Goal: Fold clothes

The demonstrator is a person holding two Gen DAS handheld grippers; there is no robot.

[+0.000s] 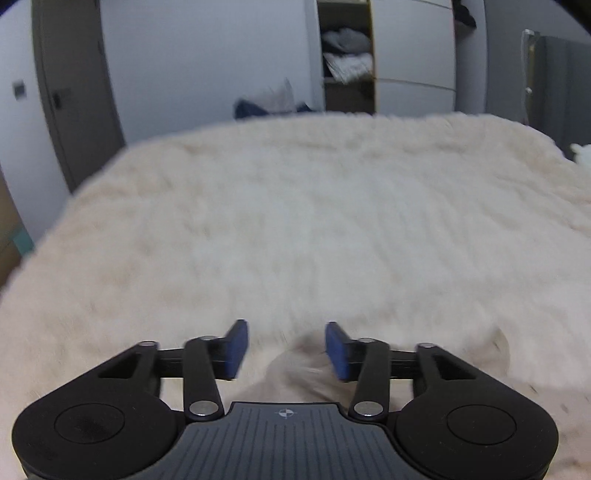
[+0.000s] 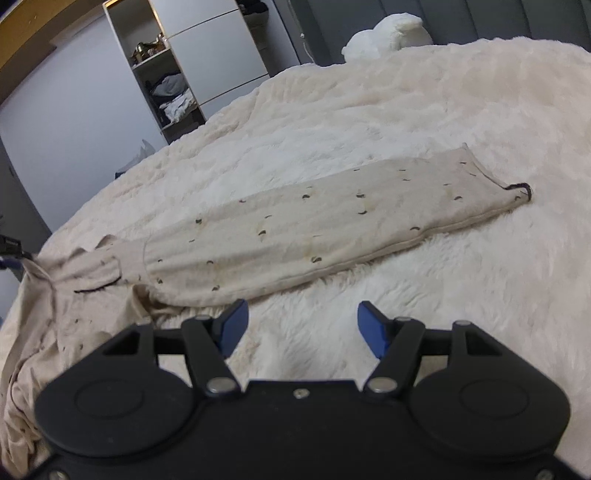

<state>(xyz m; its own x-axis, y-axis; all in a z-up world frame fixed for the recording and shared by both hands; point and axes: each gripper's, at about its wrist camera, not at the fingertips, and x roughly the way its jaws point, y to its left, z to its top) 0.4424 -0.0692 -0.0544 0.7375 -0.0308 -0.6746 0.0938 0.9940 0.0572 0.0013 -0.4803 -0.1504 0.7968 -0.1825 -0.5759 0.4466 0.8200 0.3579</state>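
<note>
A beige garment (image 2: 314, 221) with small dark marks lies on the cream fluffy bed cover (image 2: 424, 110). One long part stretches flat toward the right, ending in a dark-trimmed cuff (image 2: 519, 190). Its other part lies bunched at the left (image 2: 55, 314). My right gripper (image 2: 303, 328) is open just in front of the long part, over bare blanket, holding nothing. My left gripper (image 1: 286, 350) is open too, with a fold of the beige garment (image 1: 295, 373) lying under and between its blue pads (image 1: 236, 347). In the right wrist view the left gripper (image 2: 9, 253) shows at the garment's far left edge.
An open wardrobe with shelves of folded clothes (image 1: 347, 55) stands beyond the bed, and a grey door (image 1: 74, 92) is to the left. A white plush pillow (image 2: 388, 35) lies at the head of the bed, against a dark headboard (image 2: 480, 18). The blanket (image 1: 314, 221) spreads wide ahead of the left gripper.
</note>
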